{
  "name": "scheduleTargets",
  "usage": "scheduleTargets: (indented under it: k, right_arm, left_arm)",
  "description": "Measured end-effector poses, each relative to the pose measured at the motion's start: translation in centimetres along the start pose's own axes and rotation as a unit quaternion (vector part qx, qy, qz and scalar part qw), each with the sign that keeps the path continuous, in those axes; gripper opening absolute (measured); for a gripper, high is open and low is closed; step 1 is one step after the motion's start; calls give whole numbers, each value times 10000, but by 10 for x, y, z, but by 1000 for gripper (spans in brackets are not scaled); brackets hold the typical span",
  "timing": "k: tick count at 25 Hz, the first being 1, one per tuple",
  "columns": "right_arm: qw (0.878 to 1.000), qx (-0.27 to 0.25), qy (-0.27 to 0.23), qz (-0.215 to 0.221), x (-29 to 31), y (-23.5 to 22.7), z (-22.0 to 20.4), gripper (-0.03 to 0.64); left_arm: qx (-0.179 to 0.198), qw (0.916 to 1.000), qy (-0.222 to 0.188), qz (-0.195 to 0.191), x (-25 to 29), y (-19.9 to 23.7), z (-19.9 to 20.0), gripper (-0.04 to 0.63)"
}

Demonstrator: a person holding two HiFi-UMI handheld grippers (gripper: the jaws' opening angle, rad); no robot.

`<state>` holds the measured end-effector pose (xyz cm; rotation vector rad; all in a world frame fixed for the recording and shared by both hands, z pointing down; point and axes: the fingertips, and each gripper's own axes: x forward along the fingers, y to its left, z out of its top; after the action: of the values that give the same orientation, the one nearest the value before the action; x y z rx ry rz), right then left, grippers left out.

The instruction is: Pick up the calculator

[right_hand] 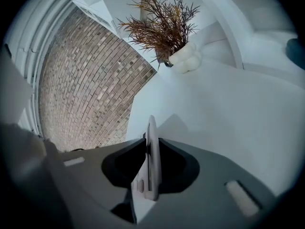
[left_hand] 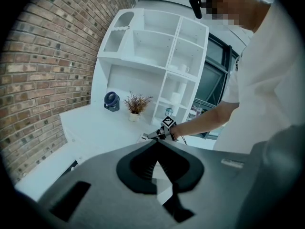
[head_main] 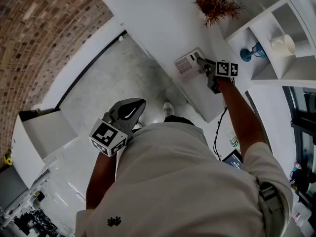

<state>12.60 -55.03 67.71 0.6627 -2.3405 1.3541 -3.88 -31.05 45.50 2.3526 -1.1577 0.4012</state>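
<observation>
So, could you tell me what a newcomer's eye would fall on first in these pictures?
First the right gripper, its fingers clamped on the edge of the pale calculator at the white desk, upper right in the head view. Next the dried reddish-brown plant in its white pot at the desk's far end, and the brick wall to the left. The left gripper hangs low by the person, fingers together and empty.

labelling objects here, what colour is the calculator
The calculator is pale pinkish white, clearest in the head view.
</observation>
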Motion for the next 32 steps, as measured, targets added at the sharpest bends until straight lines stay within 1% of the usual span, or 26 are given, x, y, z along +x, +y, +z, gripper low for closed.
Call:
scheduleTargets:
  k: [5, 10, 17, 24, 32]
  right_arm:
    - [9999, 84, -64, -15, -1, 5, -2, 80]
    - [9996, 39, -265, -16, -6, 18, 3, 69]
    - [9984, -54, -520, -207, -12, 41, 4, 63]
    - [9969, -223, -716, -242, -14, 89, -3, 63]
    - [9953, -475, -822, -166, -15, 159, -26, 63]
  left_arm:
    - [-27, 10000, -77, 38, -13, 5, -2, 6]
    - [-61, 9999, -118, 8, -25, 7, -8, 6]
    - [-31, 9996, -269, -63, -54, 8, -18, 5]
    - [-56, 9993, -335, -133, -100, 13, -41, 5]
    - [68, 9986, -438, -304, -147, 8, -69, 6]
